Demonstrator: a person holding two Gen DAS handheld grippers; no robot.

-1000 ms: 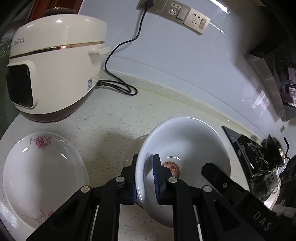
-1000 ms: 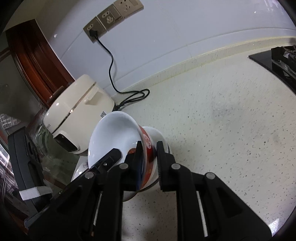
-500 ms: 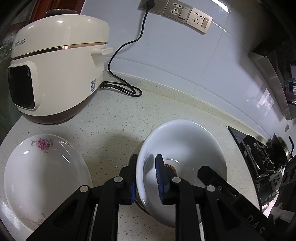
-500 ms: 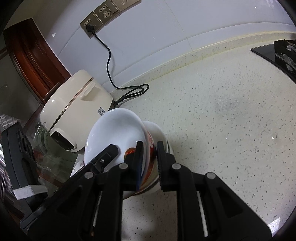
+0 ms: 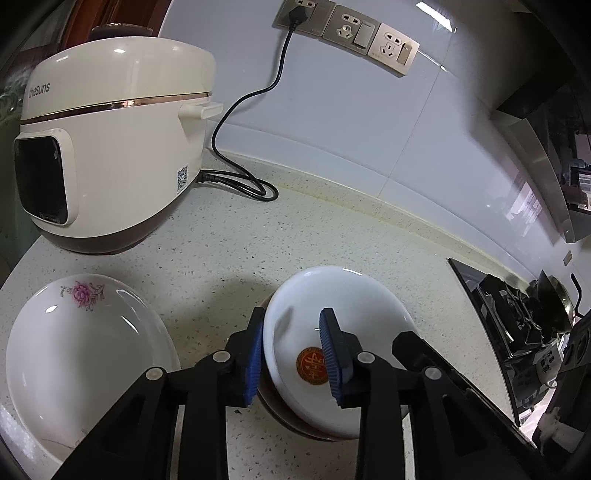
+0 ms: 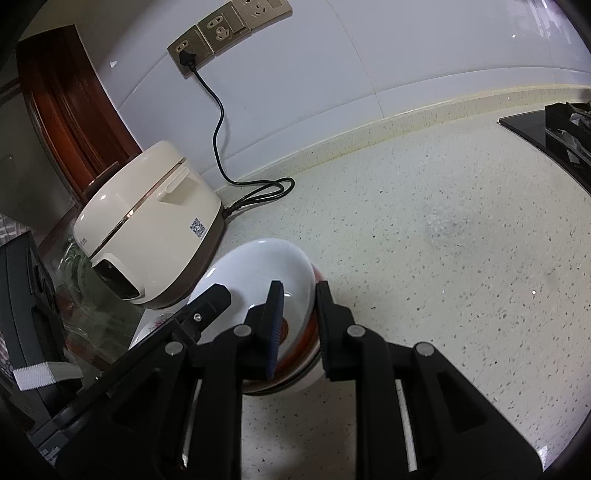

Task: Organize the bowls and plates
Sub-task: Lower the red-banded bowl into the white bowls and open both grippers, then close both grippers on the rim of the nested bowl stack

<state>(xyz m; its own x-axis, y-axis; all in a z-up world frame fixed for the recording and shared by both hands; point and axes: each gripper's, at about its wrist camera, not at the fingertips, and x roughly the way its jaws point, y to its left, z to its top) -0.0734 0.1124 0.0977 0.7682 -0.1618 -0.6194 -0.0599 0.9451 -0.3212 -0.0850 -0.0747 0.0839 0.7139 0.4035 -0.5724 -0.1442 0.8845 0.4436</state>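
A white bowl (image 5: pixel 332 325) with a red round mark inside sits nested in a second bowl with a red-brown outside (image 6: pixel 306 339) on the speckled counter. My left gripper (image 5: pixel 291 354) is open, its blue pads either side of the bowl's near rim with gaps. My right gripper (image 6: pixel 299 325) is open too, straddling the rims of both bowls from the other side. A white plate with pink flowers (image 5: pixel 81 347) lies on the counter to the left of the bowls.
A cream rice cooker (image 5: pixel 110 147) stands at the back left, its black cord (image 5: pixel 240 184) running to a wall socket (image 5: pixel 295 14). A black gas hob (image 5: pixel 517 325) lies at the right. The counter edge runs close behind the plate.
Both grippers lowered the white bowl into the bowl below, then opened. The white bowl went from tilted and held to resting nested on the counter.
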